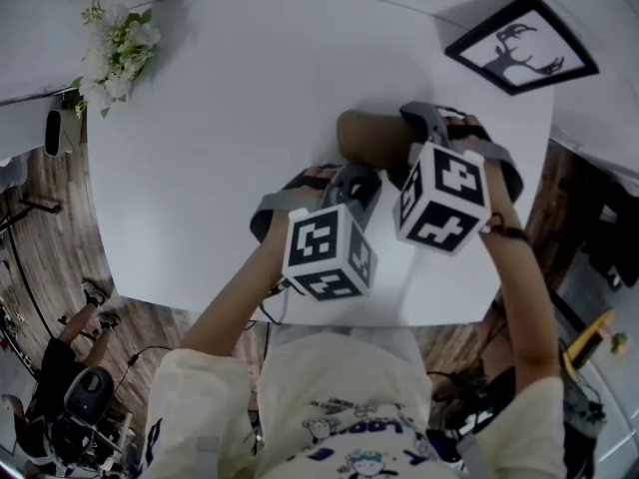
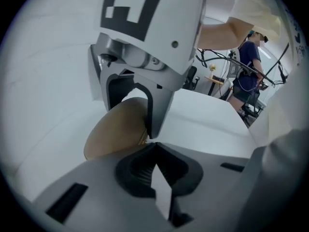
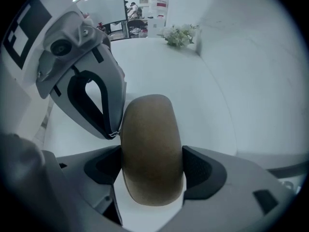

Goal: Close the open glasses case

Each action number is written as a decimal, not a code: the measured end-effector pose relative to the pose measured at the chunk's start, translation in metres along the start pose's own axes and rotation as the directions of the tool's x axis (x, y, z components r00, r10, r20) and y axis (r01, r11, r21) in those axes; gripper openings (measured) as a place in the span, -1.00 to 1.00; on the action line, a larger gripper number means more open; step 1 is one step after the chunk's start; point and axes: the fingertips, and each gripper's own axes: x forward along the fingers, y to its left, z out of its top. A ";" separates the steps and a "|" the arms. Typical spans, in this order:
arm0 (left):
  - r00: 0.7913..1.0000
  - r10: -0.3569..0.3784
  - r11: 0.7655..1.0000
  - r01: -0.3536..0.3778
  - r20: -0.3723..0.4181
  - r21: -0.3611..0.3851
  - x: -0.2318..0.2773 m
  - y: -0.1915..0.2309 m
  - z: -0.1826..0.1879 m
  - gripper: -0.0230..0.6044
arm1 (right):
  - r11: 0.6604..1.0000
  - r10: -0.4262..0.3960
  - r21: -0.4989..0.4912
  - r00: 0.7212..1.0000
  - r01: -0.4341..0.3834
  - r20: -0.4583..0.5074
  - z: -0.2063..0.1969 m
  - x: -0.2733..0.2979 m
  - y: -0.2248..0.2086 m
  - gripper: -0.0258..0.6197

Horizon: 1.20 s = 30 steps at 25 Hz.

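**Glasses case and both grippers.** The glasses case [image 1: 367, 136] is brown and oval and lies on the white table [image 1: 220, 168]. Its long axis runs from the right gripper [image 3: 153, 168] away toward the flowers [image 1: 115, 48].

The right gripper points down over one end of the case. Its fingers press on the two long sides there, across the short width.

The left gripper [image 2: 154, 151] has its fingers closed on nothing. Their joined tips stand just beside the side of the case that faces the person, close under the right gripper's nearer finger. No view settles whether they touch the case or stand just clear of it.

The shell reads as one rounded dome with a thin pale line at the seam on that side. The lid therefore appears down, or very nearly so; whether it has latched cannot be told.

Judgement: any last press would fall to the left gripper, the free one, pushing down on the lid away from the held end. The right gripper's finger crowds that approach.

A framed picture [image 1: 521, 43] lies beyond the case, well apart from it. The flowers stand farther from the case again, at the table's corner.
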 end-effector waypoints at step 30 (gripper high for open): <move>1.000 0.001 0.999 -0.001 -0.010 0.037 0.001 0.005 0.004 -0.93 | 0.882 -0.136 0.469 0.977 0.043 0.166 -0.021 -0.007 0.013 0.14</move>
